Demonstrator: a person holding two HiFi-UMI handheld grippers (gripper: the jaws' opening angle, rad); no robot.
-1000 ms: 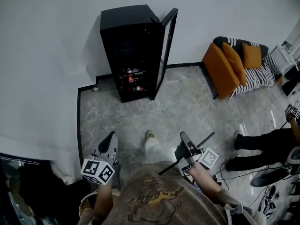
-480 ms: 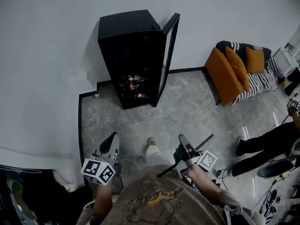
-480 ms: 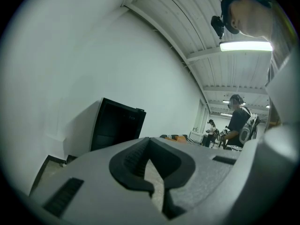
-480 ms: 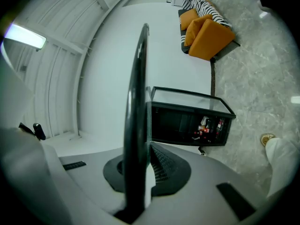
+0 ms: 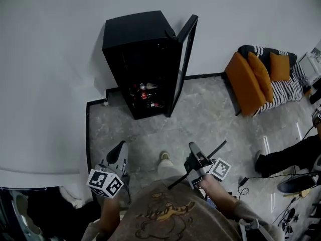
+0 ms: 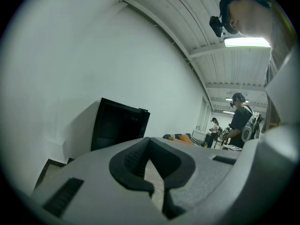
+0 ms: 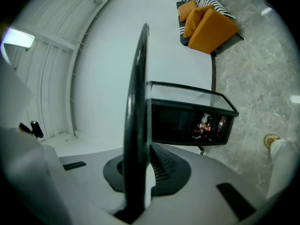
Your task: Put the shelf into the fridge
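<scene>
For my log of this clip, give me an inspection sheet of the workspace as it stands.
Surface: grey marbled floor.
Job's things: black fridge, door open, bottles low inside; shelf held edge-on.
Clutter: nothing seen.
Grippers: left tongs shut, empty; right tongs shut on the shelf.
Cables: loose cables on the floor at right.
Surroundings: white wall, orange sofa, another person's legs.

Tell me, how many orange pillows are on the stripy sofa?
3 orange pillows: a big one at the sofa end nearest the fridge, one beside it, one farthest right. Others may hide behind.
</scene>
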